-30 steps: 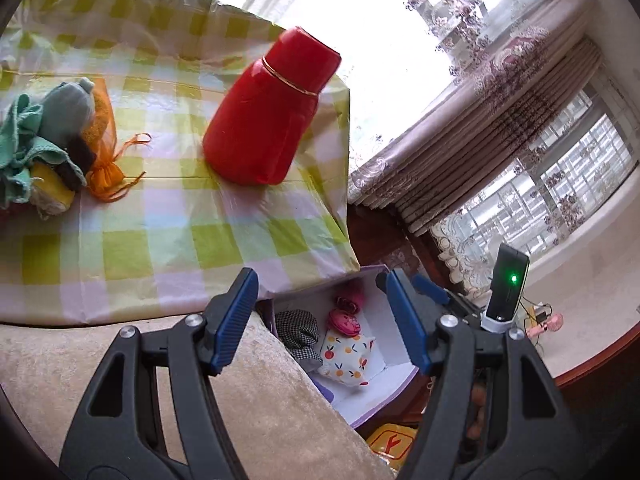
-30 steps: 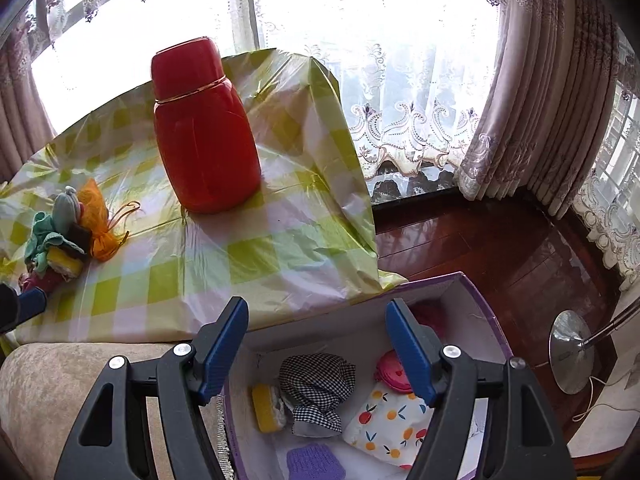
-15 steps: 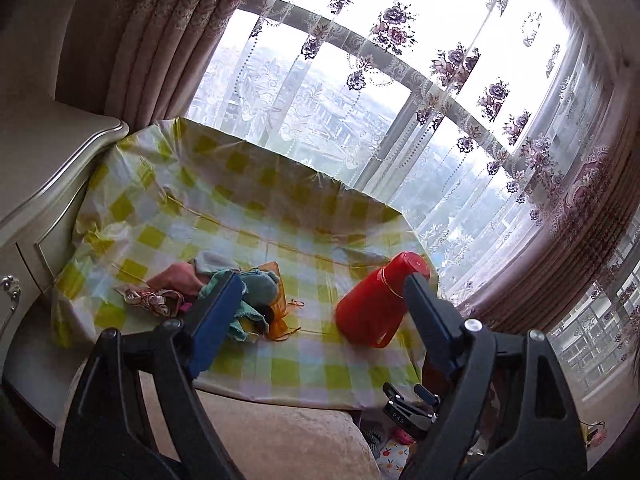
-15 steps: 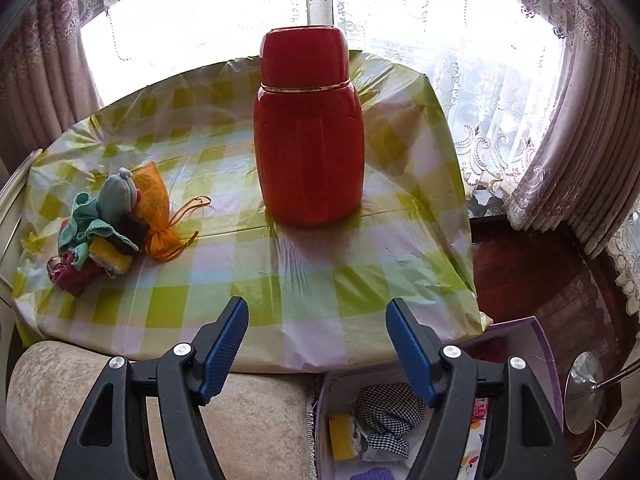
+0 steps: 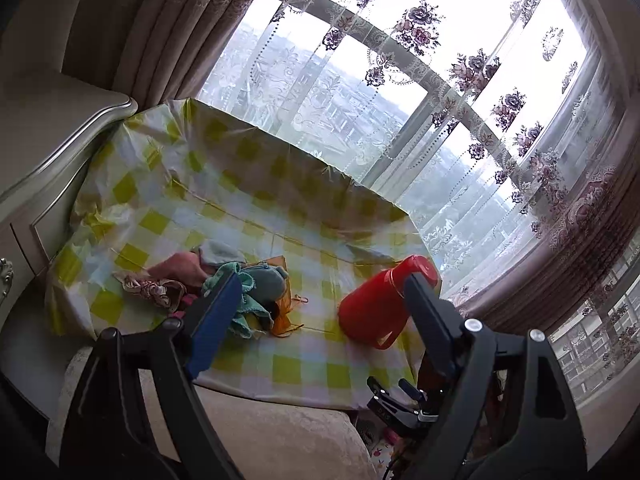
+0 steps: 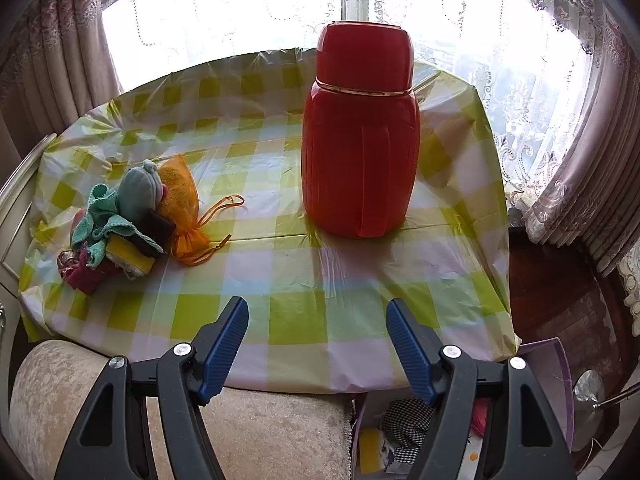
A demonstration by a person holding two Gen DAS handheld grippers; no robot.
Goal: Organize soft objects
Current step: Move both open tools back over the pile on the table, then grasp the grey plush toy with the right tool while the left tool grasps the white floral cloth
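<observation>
Moved: both my grippers, off the purple box toward the table. Left gripper just widened, empty; right gripper moderately apart, empty. Soft-object pile at table's left, well left of red flask.

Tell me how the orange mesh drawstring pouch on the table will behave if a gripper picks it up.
The orange mesh pouch looks sheer and crumpled, so it will probably sag and fold rather than hold shape. Its loose drawstrings trail on the checked tablecloth and may dangle or snag. It leans against the pile of cloths, so lifting it could disturb them.
</observation>
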